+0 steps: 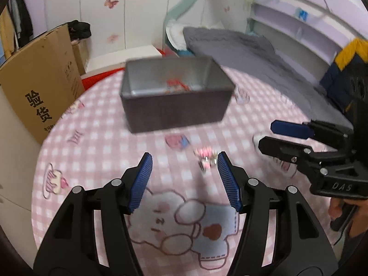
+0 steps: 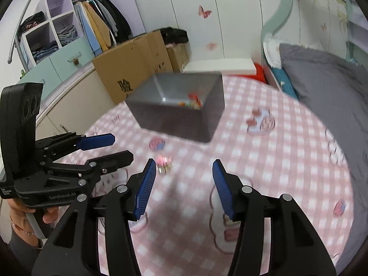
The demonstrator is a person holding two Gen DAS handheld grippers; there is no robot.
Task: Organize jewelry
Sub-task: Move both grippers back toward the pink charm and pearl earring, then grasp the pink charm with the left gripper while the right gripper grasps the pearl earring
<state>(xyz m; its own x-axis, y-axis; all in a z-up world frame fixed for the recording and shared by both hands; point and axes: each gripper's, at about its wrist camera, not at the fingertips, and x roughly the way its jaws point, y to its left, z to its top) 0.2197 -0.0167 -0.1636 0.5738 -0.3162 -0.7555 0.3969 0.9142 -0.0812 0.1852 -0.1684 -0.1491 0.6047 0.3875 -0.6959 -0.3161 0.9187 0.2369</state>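
We see cardboard box (image 1: 43, 87) off table's left edge, print "验货". Left gripper (image 1: 184, 170) fingers wide, holding nothing; "GenRobot.AI" on body. Pink jewelry piece (image 1: 206, 157) on table (image 1: 103, 142) mid-area, near grey bin (image 1: 177, 94); too blurred for axis. Right gripper (image 2: 184, 174) wide, holding nothing; "DAS" on body.

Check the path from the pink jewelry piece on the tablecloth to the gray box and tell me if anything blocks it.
Nothing visible blocks it. The pink jewelry piece lies on the checked tablecloth in front of the gray box, with only flat printed cloth between them. The left tongs and right tongs are open and empty, and the box has no lid on.
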